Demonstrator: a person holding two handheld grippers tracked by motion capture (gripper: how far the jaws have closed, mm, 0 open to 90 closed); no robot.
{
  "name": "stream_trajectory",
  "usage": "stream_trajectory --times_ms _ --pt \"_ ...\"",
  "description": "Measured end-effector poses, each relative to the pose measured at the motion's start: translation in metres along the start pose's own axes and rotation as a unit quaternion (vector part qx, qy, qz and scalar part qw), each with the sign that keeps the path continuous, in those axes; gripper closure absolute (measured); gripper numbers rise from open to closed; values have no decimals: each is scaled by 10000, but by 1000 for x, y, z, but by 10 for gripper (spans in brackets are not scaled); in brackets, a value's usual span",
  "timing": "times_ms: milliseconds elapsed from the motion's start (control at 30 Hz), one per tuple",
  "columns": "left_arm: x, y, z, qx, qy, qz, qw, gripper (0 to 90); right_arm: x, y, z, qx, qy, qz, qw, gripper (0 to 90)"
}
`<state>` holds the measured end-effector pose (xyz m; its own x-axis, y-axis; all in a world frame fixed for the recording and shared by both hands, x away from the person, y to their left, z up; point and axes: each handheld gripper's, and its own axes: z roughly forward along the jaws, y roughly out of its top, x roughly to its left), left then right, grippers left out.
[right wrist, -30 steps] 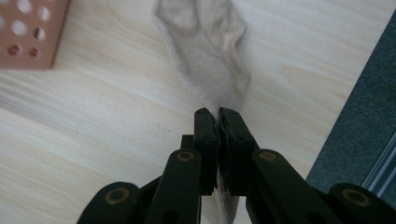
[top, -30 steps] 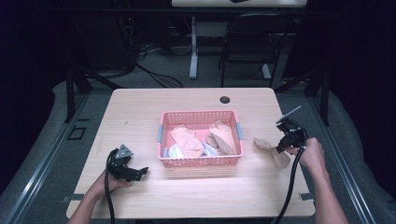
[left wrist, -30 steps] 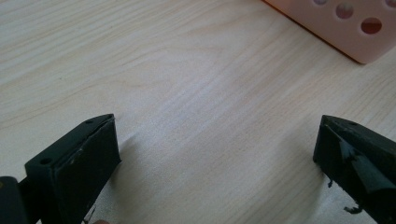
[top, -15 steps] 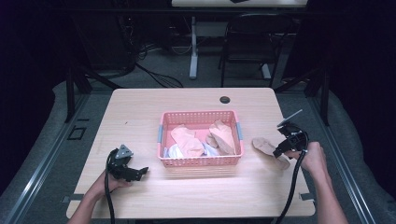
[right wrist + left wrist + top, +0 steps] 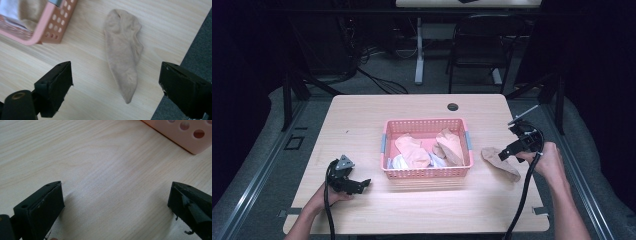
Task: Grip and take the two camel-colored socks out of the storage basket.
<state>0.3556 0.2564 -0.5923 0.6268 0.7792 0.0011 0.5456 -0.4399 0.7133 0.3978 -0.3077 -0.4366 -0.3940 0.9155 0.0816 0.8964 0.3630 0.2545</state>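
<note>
A beige sock (image 5: 123, 53) lies flat just right of the pink basket (image 5: 427, 172). Above it, the right hand-held gripper (image 5: 116, 87) hangs with jaws apart. Left of the basket, the left hand-held gripper (image 5: 113, 202) gapes over bare counter (image 5: 100, 165).

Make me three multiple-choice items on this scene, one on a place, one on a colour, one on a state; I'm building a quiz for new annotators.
1. Where does the beige sock lie?
A. inside the basket
B. on the table, beside the basket on the right gripper's side
C. on the floor

2. What colour is the basket?
A. pink
B. blue
C. green

3. How does the right gripper stand?
A. shut on the sock
B. shut on nothing
C. open, with nothing held

Answers:
1. B: the high view shows the sock flat on the table between the basket and the right gripper.
2. A: its perforated walls are pink in the high view and both gripper views.
3. C: in the right gripper view the jaws stand wide apart, and the sock lies on the wood between and beyond them, ungripped.
</note>
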Motion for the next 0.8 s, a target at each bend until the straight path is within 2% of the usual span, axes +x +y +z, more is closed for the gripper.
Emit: stream_trajectory --times_ms 233,400,600,700,800 --pt "0 0 0 2 -2 0 10000 0 16 18 -14 -129 -6 -102 9999 83" --pt "0 0 0 1 -4 -1 10000 0 31 34 -24 -4 -96 -373 9993 61" --pt "0 0 0 3 -5 -1 10000 0 54 52 -26 34 -139 -610 9980 2" --pt "0 0 0 4 -6 1 10000 0 64 59 -25 -23 -65 -635 9980 0" --pt "0 0 0 1 -9 5 10000 0 71 67 -23 83 -71 -750 9971 0"
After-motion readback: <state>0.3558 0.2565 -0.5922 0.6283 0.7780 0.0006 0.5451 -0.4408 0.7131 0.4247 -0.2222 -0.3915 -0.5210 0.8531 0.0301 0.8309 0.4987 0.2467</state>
